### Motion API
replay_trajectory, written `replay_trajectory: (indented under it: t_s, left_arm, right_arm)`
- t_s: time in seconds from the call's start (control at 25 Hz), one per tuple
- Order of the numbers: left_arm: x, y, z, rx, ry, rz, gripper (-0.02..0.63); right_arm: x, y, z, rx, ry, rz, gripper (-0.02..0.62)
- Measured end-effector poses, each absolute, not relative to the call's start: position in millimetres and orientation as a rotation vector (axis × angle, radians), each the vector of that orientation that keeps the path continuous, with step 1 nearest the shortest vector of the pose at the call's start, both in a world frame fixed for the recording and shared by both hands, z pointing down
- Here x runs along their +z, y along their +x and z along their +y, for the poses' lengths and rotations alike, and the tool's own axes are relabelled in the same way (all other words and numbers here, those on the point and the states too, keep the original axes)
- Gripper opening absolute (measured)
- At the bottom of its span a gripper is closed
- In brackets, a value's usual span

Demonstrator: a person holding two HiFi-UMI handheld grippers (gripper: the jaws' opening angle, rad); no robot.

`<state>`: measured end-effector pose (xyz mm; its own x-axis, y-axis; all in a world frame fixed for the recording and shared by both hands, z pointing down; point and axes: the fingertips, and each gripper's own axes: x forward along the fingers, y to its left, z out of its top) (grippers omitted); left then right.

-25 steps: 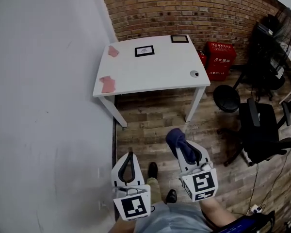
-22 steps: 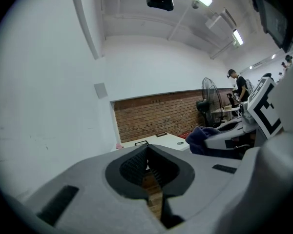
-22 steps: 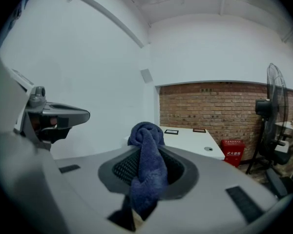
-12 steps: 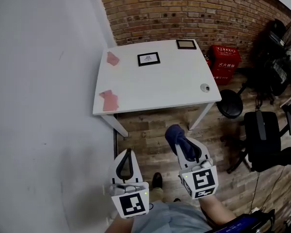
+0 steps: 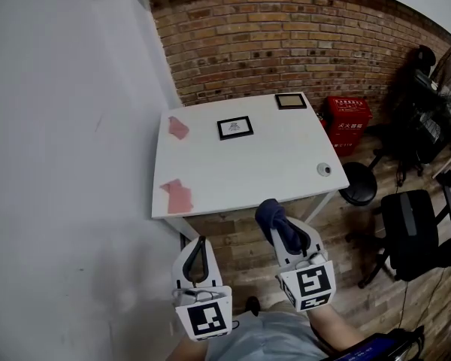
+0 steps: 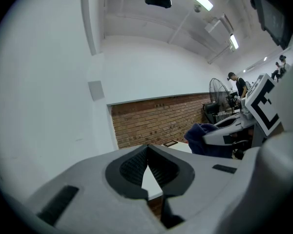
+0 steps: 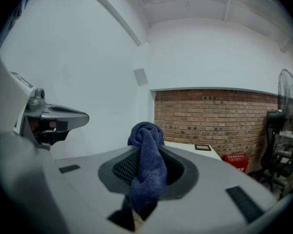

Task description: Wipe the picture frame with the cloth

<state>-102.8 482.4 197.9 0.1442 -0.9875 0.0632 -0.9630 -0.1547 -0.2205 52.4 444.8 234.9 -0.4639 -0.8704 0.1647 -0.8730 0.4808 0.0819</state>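
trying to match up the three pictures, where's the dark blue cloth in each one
Head view: the cloth sits at lower centre, bunched at the tip of the right gripper.
Left gripper view: the cloth is a dark blue bundle at centre right.
Right gripper view: the cloth hangs dead centre, clamped between the jaws.
Shared landmark: the brick wall appears behind it in all three.

- White tabletop point(image 5: 270, 164) against a brick wall point(image 5: 270, 36)
- Pink scrap point(image 5: 179, 128) at its 10 o'clock, another pink scrap point(image 5: 180, 197) at 8 o'clock
- Small round object point(image 5: 325, 169) at 4 o'clock
- Red crate point(image 5: 346, 115) on the floor at 2 o'clock
- Black office chair point(image 5: 413, 235) further out at 4 o'clock
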Motion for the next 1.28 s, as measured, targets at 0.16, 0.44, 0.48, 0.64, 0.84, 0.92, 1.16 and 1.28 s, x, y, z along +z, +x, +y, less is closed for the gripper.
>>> replay_trajectory:
  t_s: [0.16, 0.44, 0.48, 0.64, 0.84, 0.92, 1.16, 1.28]
  left_arm:
    - [208, -100, 470, -0.295, -2.316, 1.947, 0.009]
    - [225, -87, 450, -0.340, -2.371, 1.906, 0.009]
    - [228, -86, 446, -0.344, -2.376, 1.908, 0.009]
    - [235, -82, 423, -0.371, -2.383, 1.909, 0.009]
    - [249, -73, 380, -0.418, -2.398, 1.931, 0.009]
    - [254, -71, 358, -0.446, -2.391, 1.942, 0.009]
    - [260, -56, 291, -0.520, -2.361, 1.967, 0.009]
    - [256, -49, 260, -0.536, -2.336, 1.995, 0.009]
  right_arm:
    - [239, 54, 435, 0.030, 1.529, -2.524, 0.083]
    - [253, 66, 419, 0.074, 1.565, -2.490, 0.083]
    - [255, 68, 416, 0.078, 1.565, -2.488, 0.083]
    - [261, 72, 393, 0.111, 1.563, -2.492, 0.083]
    - [270, 80, 349, 0.155, 1.549, -2.503, 0.083]
    - [274, 81, 326, 0.165, 1.532, -2.512, 0.083]
    - [287, 90, 256, 0.222, 1.470, -2.525, 0.083]
    - [285, 96, 219, 0.229, 1.438, -2.540, 0.083]
